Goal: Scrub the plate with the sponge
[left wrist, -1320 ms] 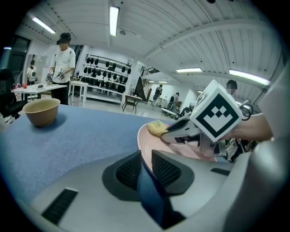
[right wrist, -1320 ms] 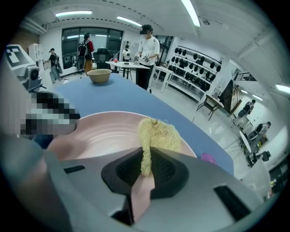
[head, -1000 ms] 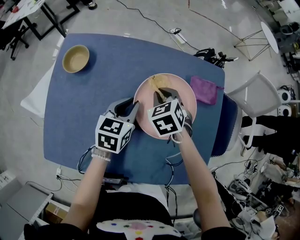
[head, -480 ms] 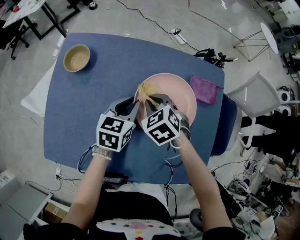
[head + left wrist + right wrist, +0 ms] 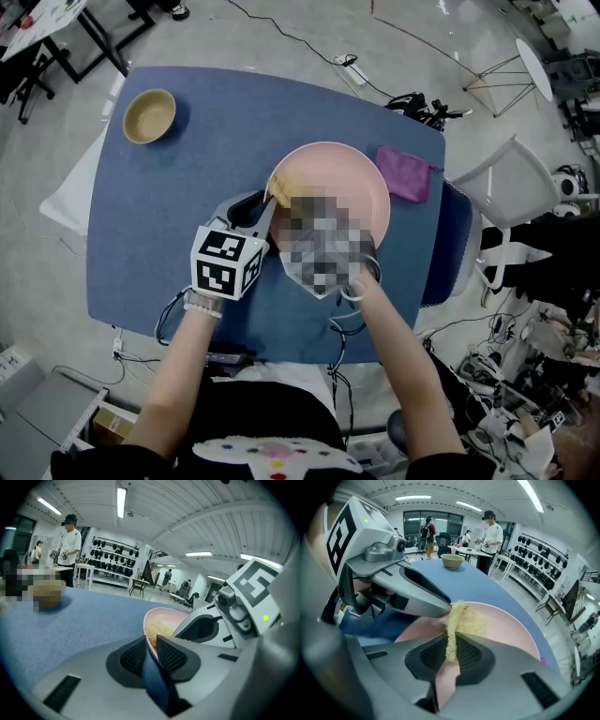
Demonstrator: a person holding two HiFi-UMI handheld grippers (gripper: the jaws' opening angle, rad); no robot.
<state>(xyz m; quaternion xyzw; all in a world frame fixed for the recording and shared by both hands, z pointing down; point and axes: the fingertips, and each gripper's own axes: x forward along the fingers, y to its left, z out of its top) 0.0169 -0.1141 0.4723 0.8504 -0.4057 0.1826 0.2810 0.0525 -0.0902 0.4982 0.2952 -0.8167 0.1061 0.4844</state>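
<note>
While we look down in the head view, we see that the sponge (image 5: 277,193) has slid across the pink plate (image 5: 347,178). A second ago it was up at the far side. Now it is at the left rim, right beside the left hand-held gripper (image 5: 265,212). That tells us the scrubbing is going on, and one sweep has gone across the plate. We think more of the plate still needs a rub. The plate sits on the blue counter (image 5: 187,187), with a purple cloth (image 5: 405,174) just beside it and a small bowl (image 5: 150,115) far off at the corner. A blurred patch covers what our right hand holds.

From the left gripper view, we see the two jaws squeezed tight on the plate's rim, one pad inside and one outside. So this hand-held gripper is holding the plate still. The sponge shows just behind the jaws, inside the plate.

From the right gripper view, the right hand-held gripper (image 5: 451,651) is clenched on the sponge. The jaws are almost together, with only the thin yellow sponge between them. The sponge sticks out past the tips. Its fluffy end lies on the plate and looks to touch the tip of the left hand-held gripper.
</note>
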